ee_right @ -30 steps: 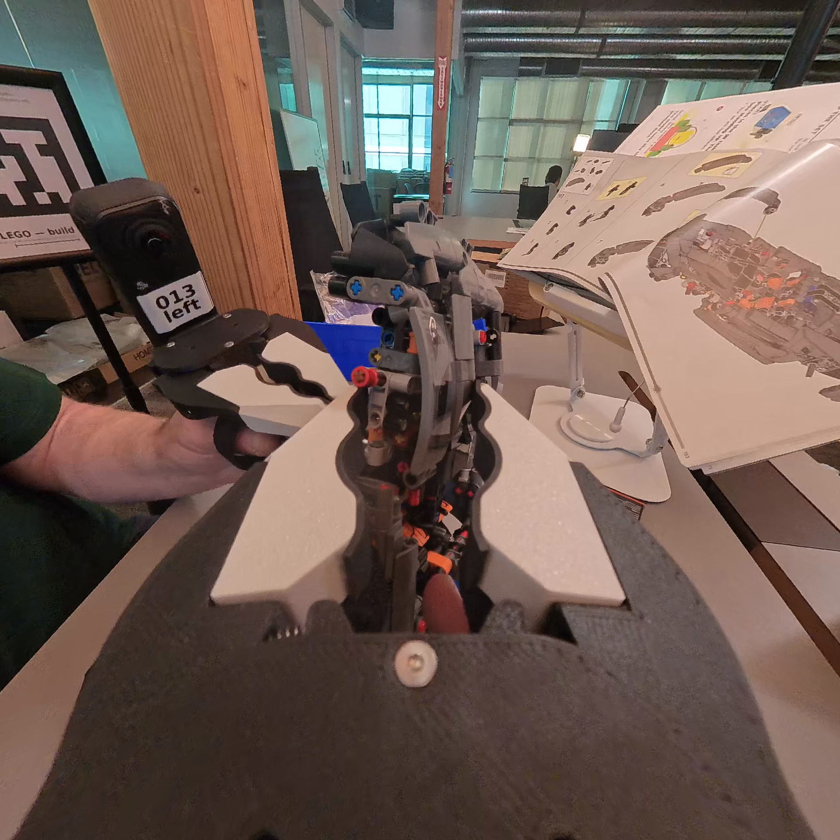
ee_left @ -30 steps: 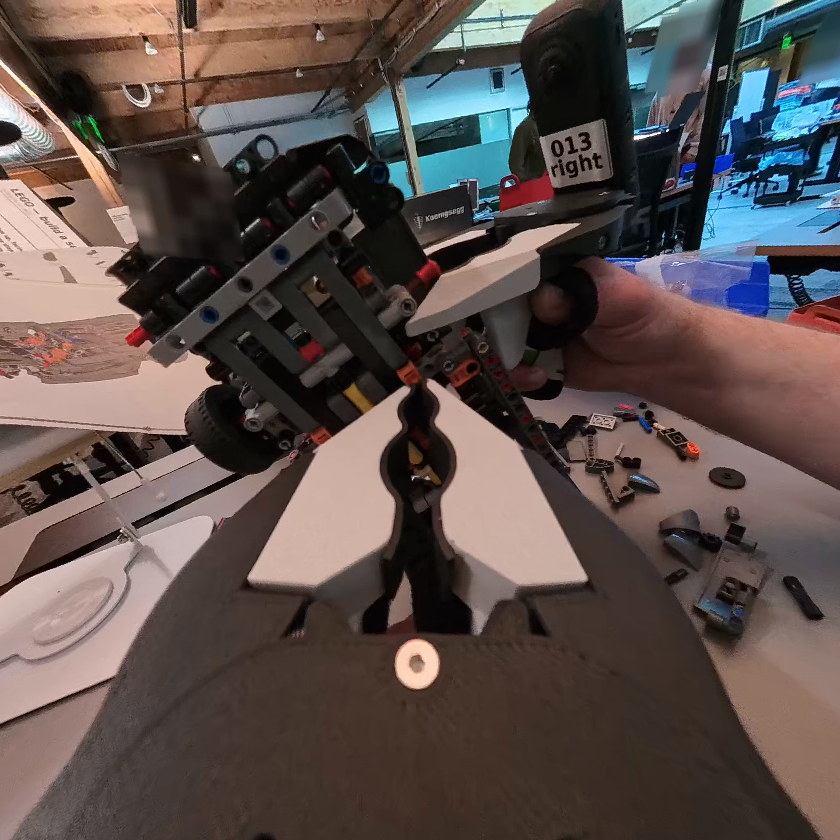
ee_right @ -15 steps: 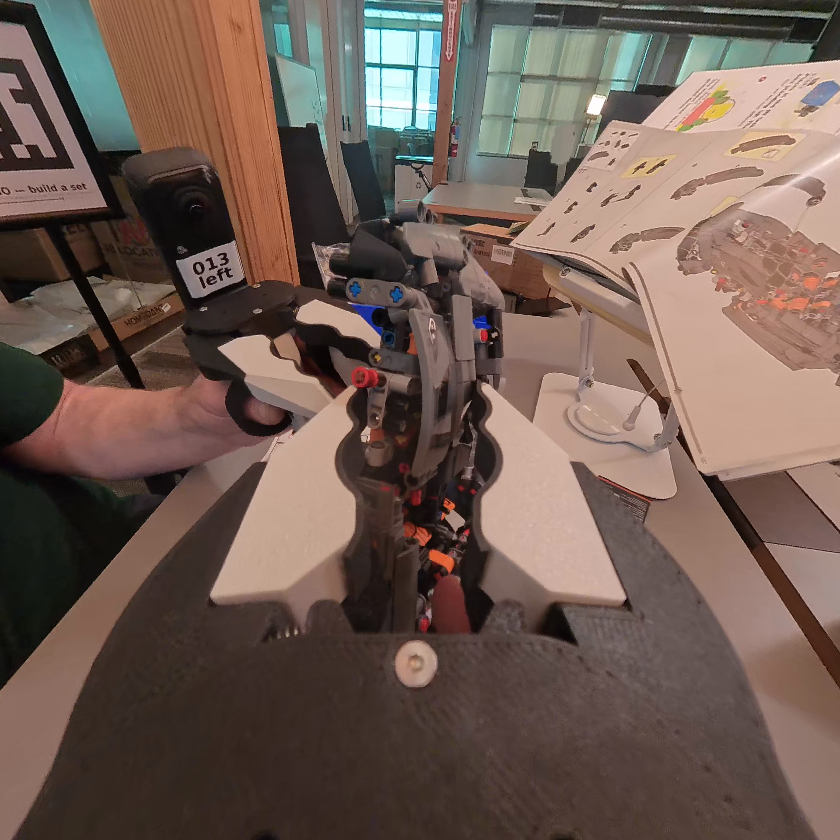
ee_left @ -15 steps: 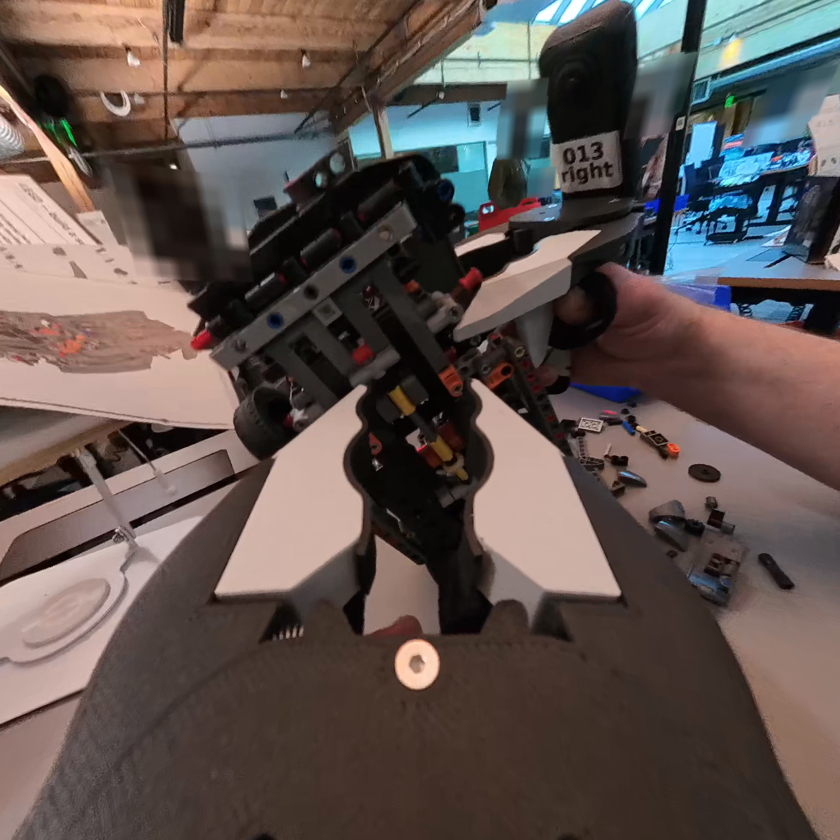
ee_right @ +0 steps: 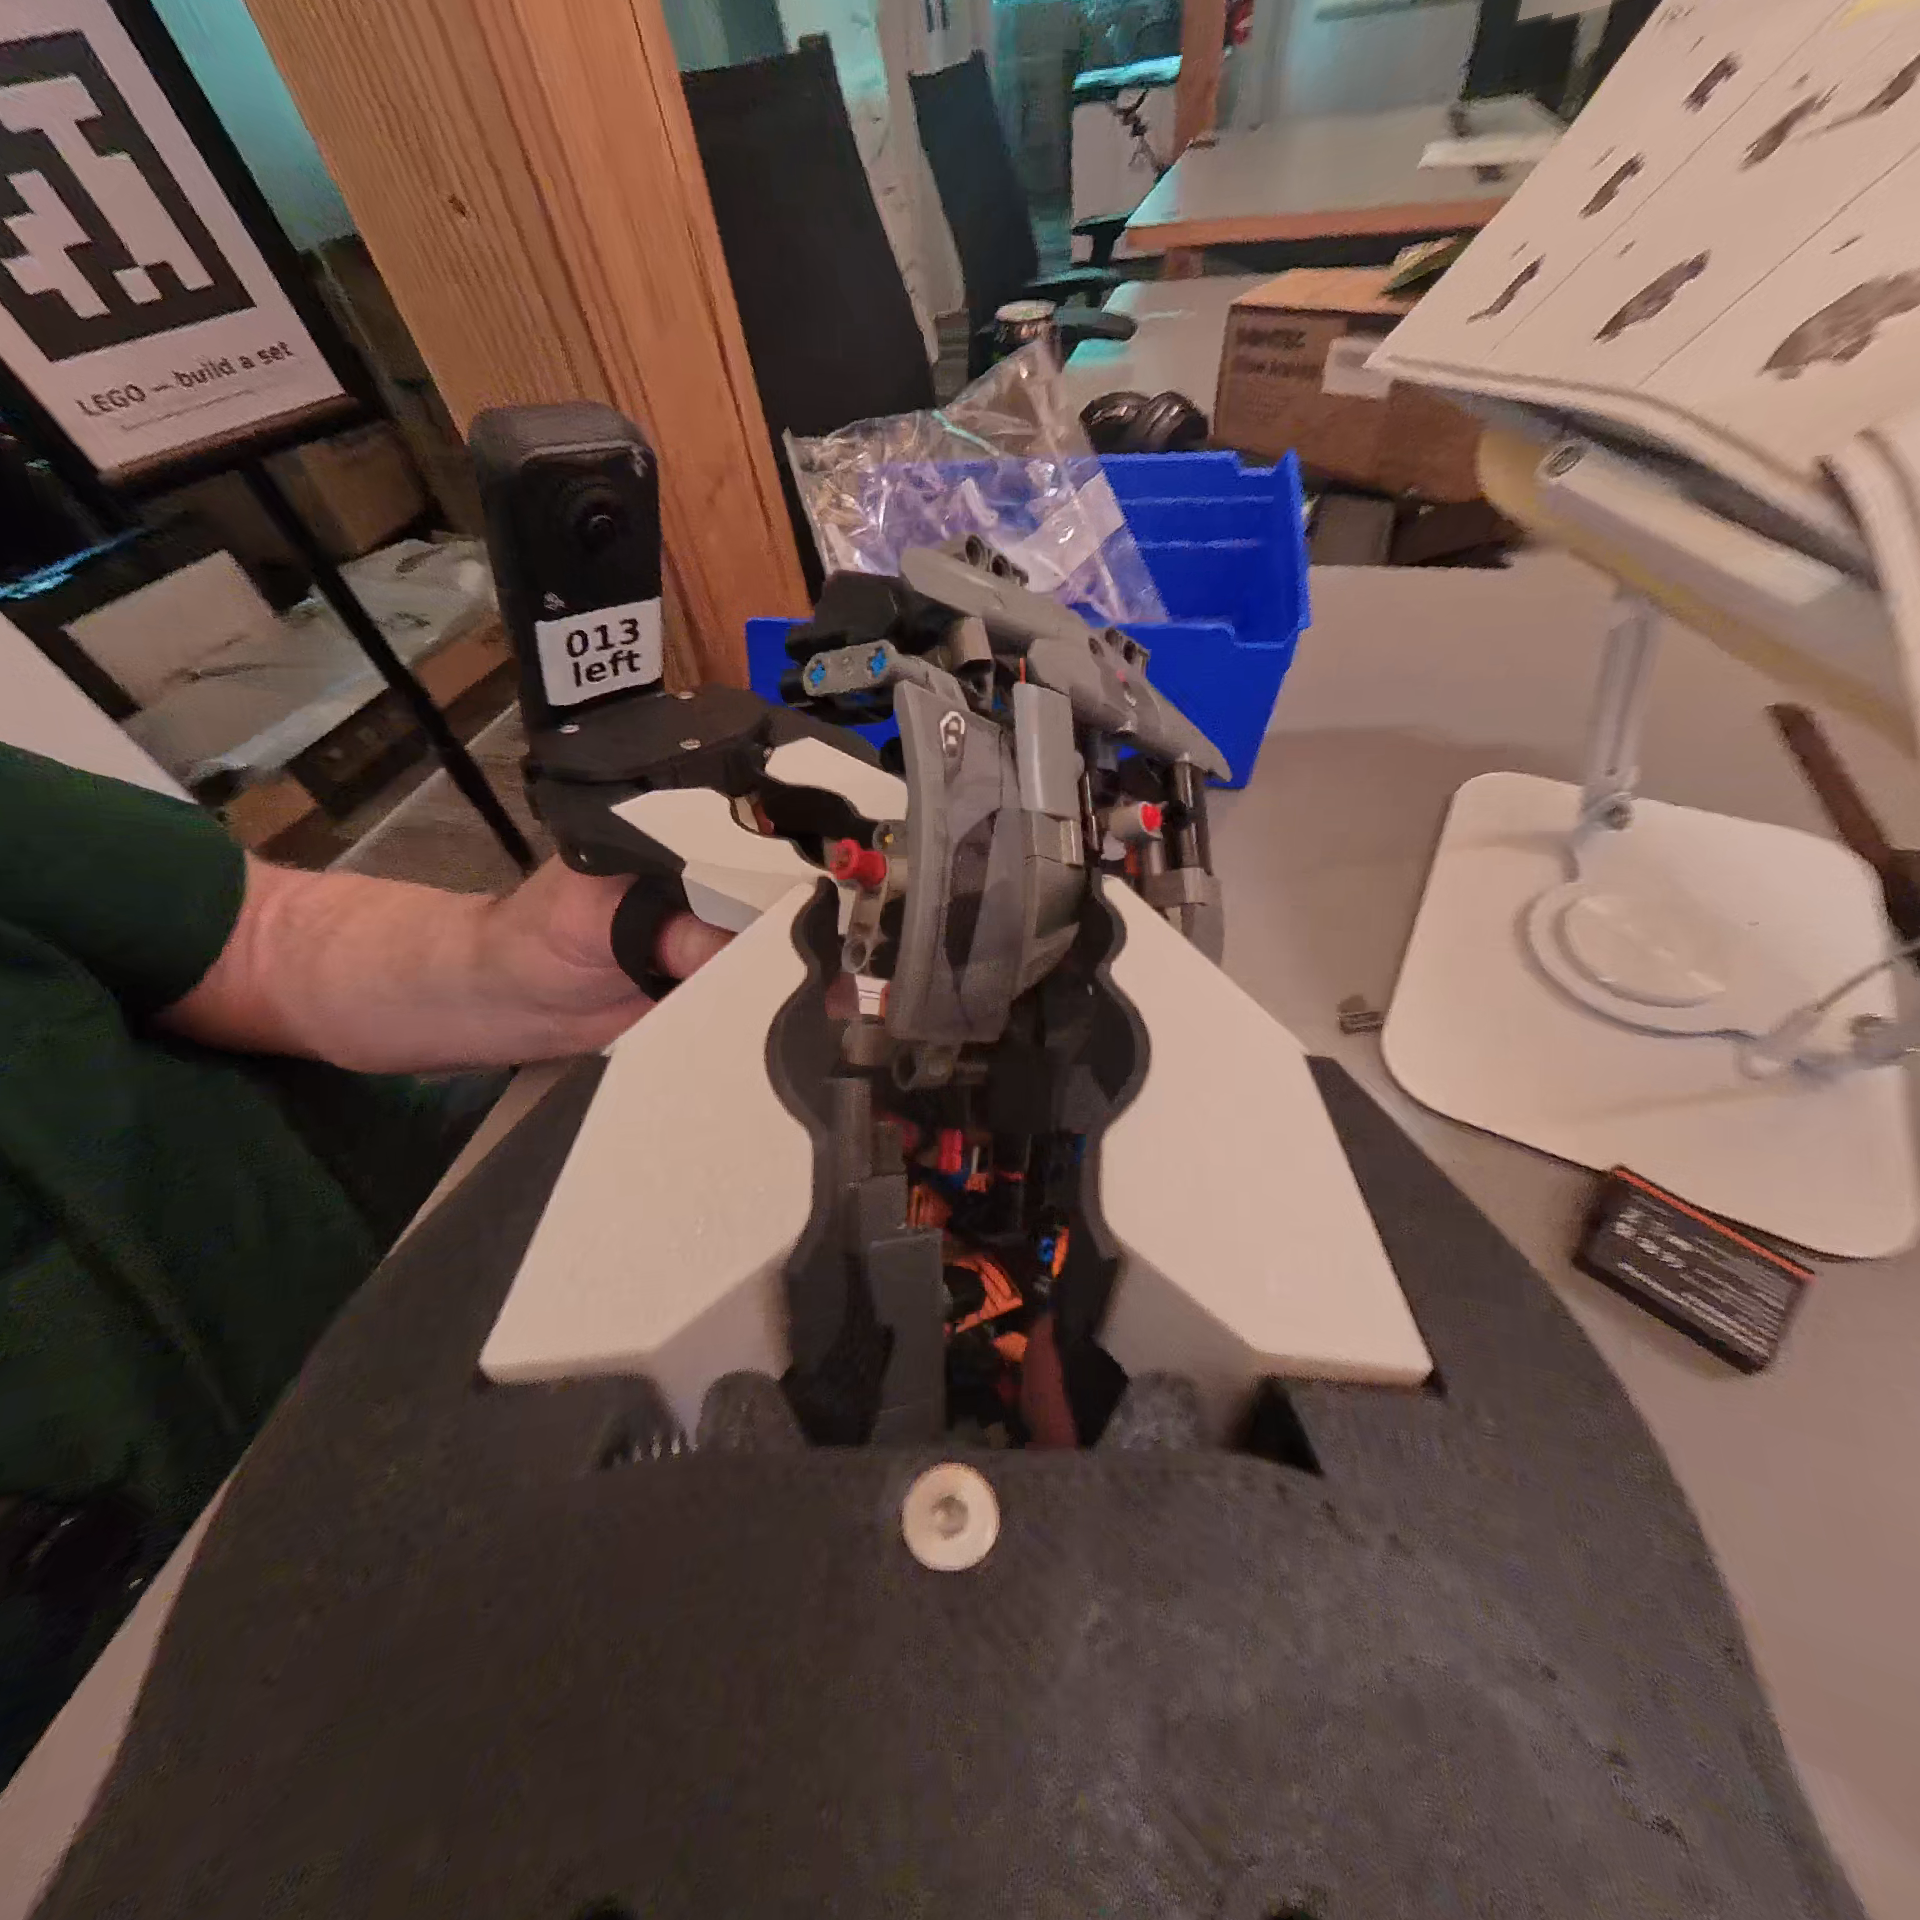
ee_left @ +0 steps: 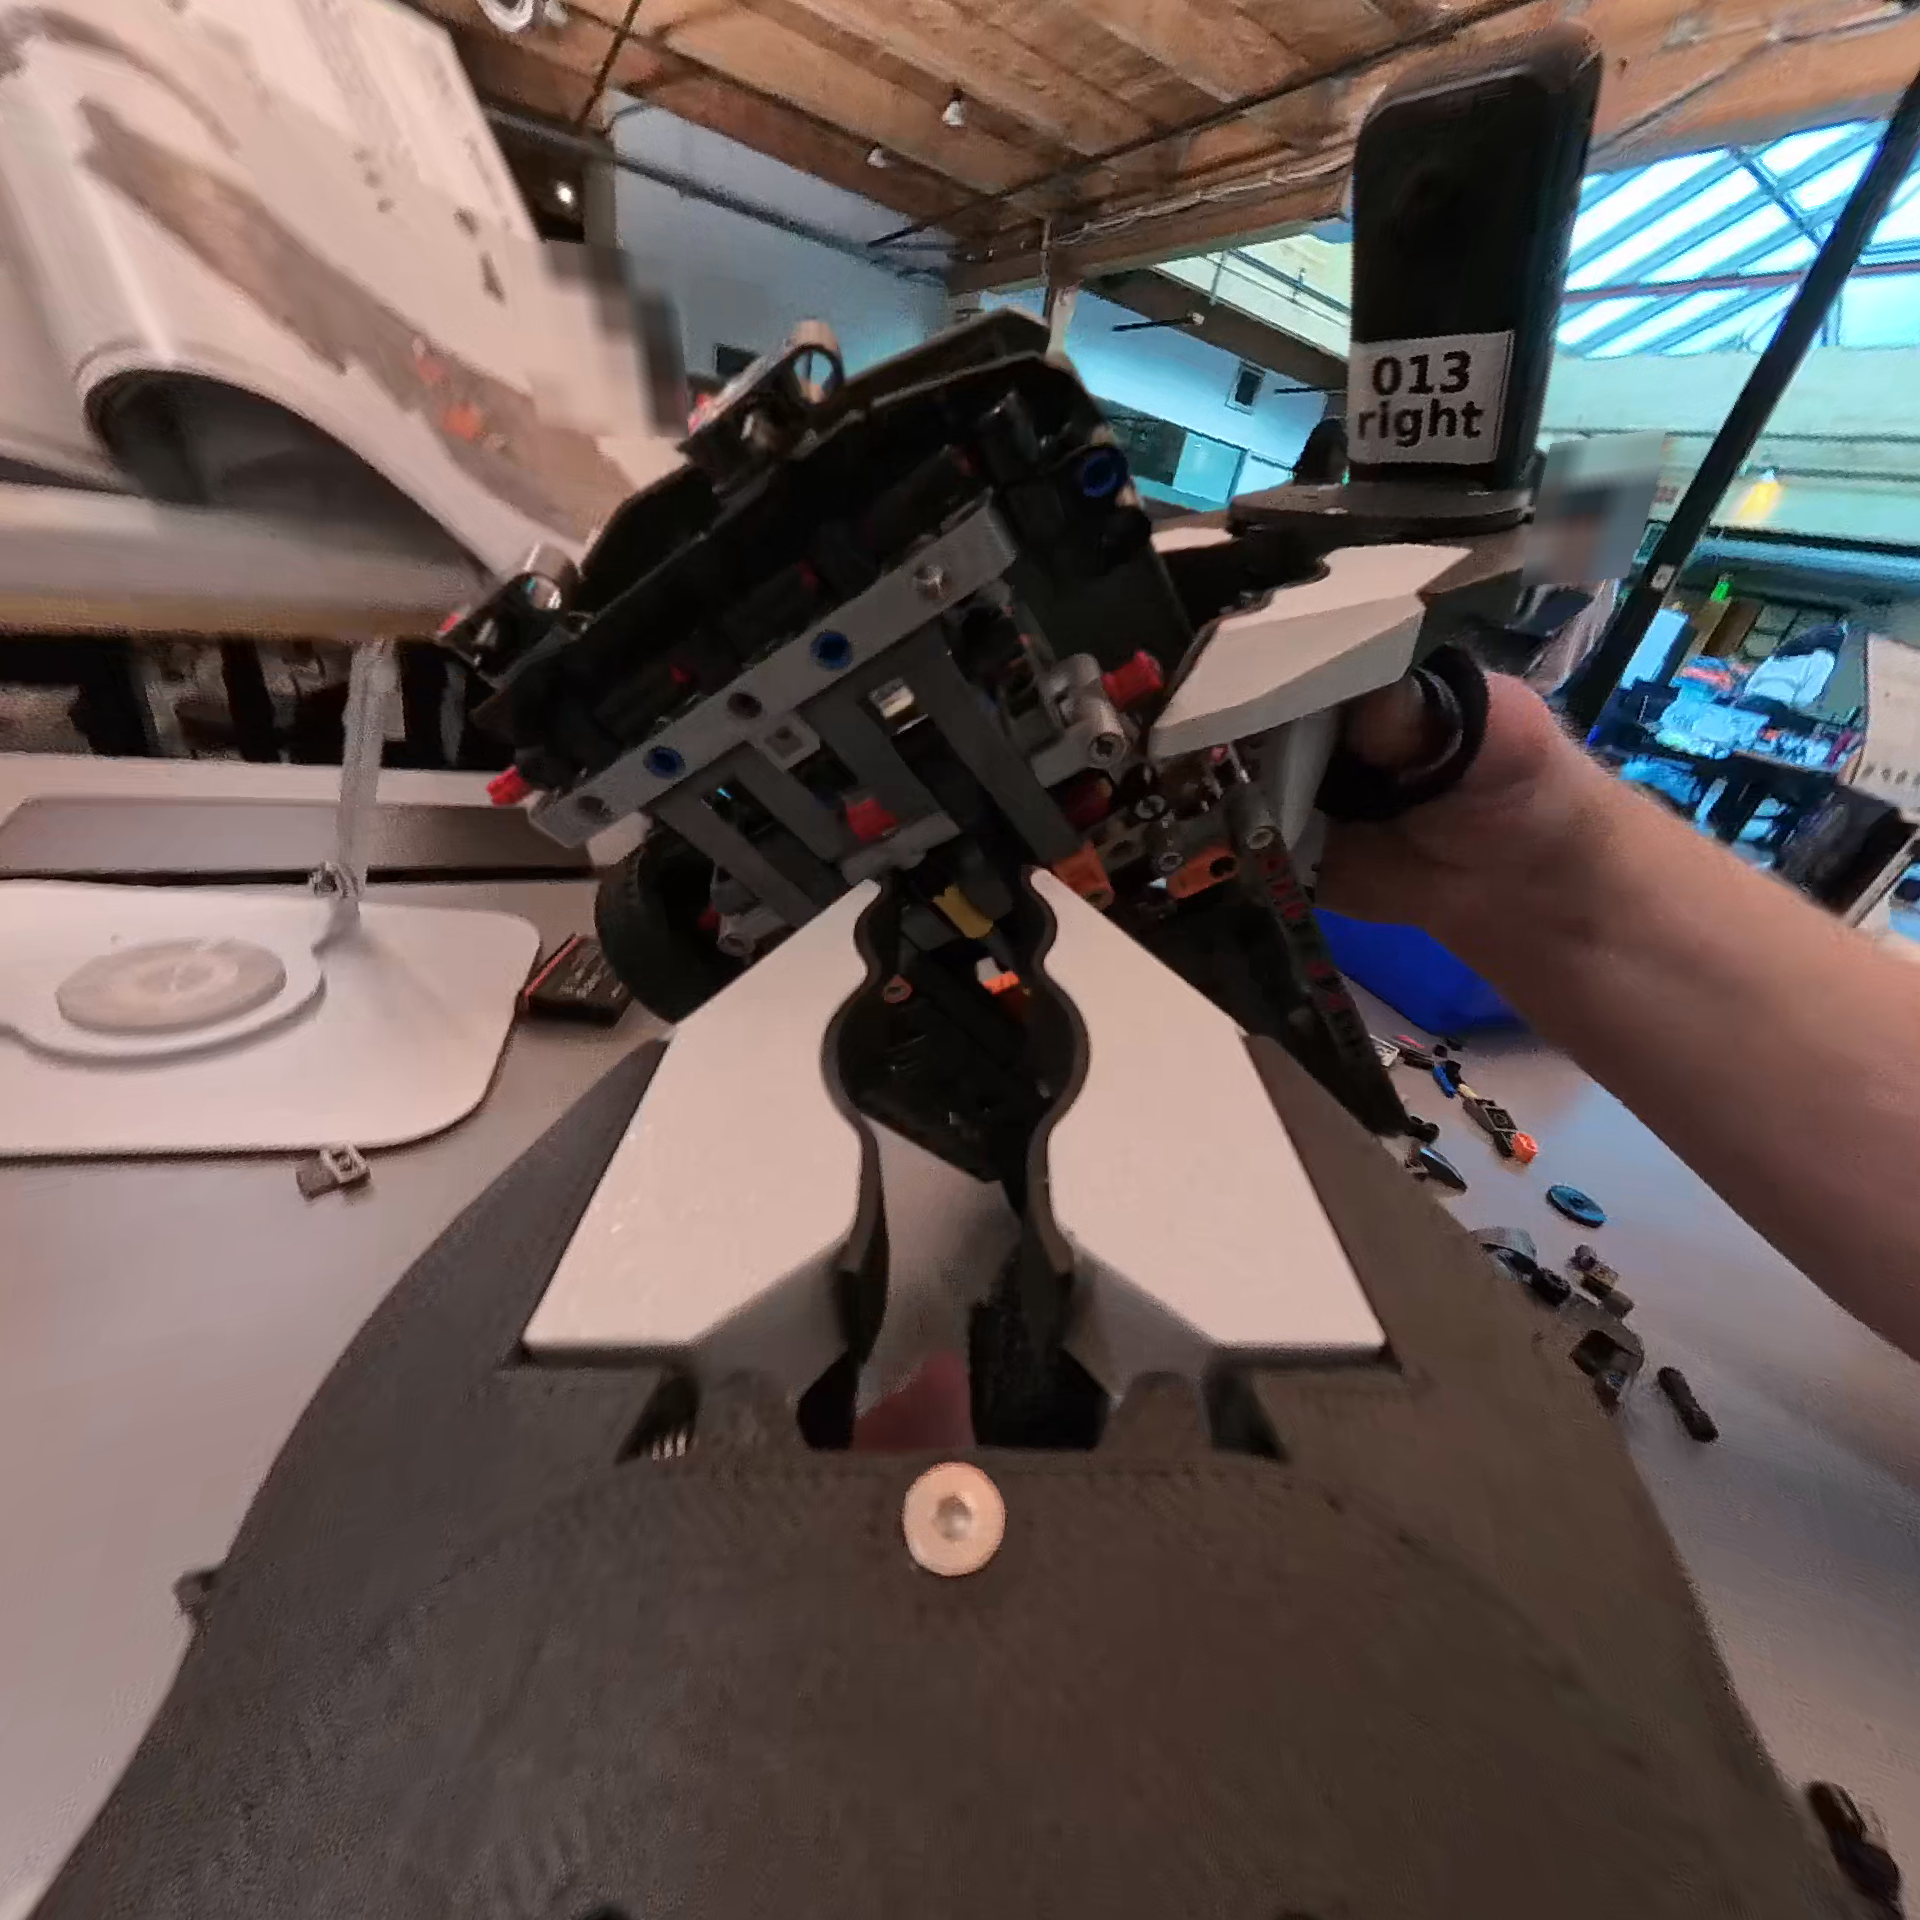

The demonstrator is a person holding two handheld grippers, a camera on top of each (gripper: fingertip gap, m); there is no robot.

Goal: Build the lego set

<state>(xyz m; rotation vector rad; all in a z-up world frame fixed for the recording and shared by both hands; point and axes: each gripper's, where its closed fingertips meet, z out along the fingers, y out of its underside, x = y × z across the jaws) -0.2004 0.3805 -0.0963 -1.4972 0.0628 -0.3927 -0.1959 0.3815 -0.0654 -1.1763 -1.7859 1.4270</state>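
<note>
A part-built lego car model [ee_left: 831, 665], grey and black with red, blue and orange pins and one black wheel [ee_left: 665, 935], is held in the air between both grippers, its underside facing the left wrist view. My left gripper [ee_left: 951, 899] is shut on the lower end of the model's underside. My right gripper [ee_right: 961, 904] is shut on the model's body [ee_right: 987, 862] from the other side. Its white fingers [ee_left: 1299, 655] show at the right in the left wrist view. The left gripper's fingers [ee_right: 727, 831] reach the model from the left in the right wrist view.
An open instruction booklet [ee_left: 260, 260] rests on a white stand [ee_right: 1662, 1039] at the table's far side. A blue bin [ee_right: 1226, 603] with a plastic bag stands behind the model. Several loose pieces [ee_left: 1558, 1257] lie on the table [ee_left: 156, 1351] at the right. A small black box [ee_right: 1694, 1278] lies by the stand. Both grippers' tips are close together, under 4 cm apart.
The left jaws opened from a narrow grip, slid further along the model's underside and narrowed on it again. Both grippers and the model moved lower and closer to the booklet stand.
</note>
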